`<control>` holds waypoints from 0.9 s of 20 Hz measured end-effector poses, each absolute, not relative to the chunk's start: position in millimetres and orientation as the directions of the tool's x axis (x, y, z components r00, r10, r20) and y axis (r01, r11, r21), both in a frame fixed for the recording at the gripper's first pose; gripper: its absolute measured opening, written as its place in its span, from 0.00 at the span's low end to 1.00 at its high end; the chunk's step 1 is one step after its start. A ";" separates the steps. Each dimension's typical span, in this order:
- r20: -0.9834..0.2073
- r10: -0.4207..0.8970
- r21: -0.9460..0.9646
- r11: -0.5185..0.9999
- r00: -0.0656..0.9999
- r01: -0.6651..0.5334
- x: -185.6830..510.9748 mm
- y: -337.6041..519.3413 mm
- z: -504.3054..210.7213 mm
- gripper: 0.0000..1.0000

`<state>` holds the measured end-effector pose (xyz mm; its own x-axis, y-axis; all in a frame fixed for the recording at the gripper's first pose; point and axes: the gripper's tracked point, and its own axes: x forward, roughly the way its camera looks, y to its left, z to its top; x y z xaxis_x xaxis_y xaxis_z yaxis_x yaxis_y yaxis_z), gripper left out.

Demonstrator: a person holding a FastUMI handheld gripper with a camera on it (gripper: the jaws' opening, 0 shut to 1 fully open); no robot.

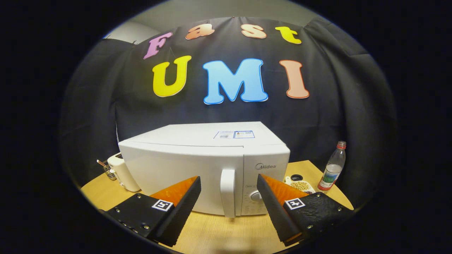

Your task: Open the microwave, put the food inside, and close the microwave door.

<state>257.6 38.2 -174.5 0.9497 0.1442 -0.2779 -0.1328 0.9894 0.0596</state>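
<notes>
Microwave (201,169) sits on the counter (226,229) with its door shut, handle (227,192) just ahead of the fingers (229,183), lined up with the gap. Fingers are spread wide, gripping nothing. Food dish (302,185) is right of the microwave, bottle (332,167) beyond it. Toaster (122,173) is on the left.

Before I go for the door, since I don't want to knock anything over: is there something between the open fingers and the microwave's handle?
Nothing visible. The gripper is open, and the handle on the closed microwave shows in the gap just beyond the fingertips, with bare table between. The bottle and food dish stand off to the right.
</notes>
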 end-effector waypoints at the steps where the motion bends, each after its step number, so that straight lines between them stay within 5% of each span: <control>1: -0.290 0.150 0.064 0.989 0.945 -0.137 262.1 41.9 -181.1 0.99; 5: -0.353 0.144 0.058 0.990 0.925 -0.132 271.4 49.7 -208.9 0.86; 6: -0.366 0.149 0.063 0.989 0.919 -0.135 274.2 52.9 -214.1 0.70; 10: -0.409 0.099 0.033 0.995 0.907 -0.093 277.7 46.5 -229.3 0.64; 14: -0.408 0.073 0.057 0.997 0.910 -0.055 278.9 38.9 -228.6 0.27; 18: -0.400 0.111 0.039 0.994 0.910 -0.105 276.2 42.7 -229.5 0.11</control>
<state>276.2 42.7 -229.5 0.9097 0.1115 -0.4000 -0.1046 0.9937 0.0390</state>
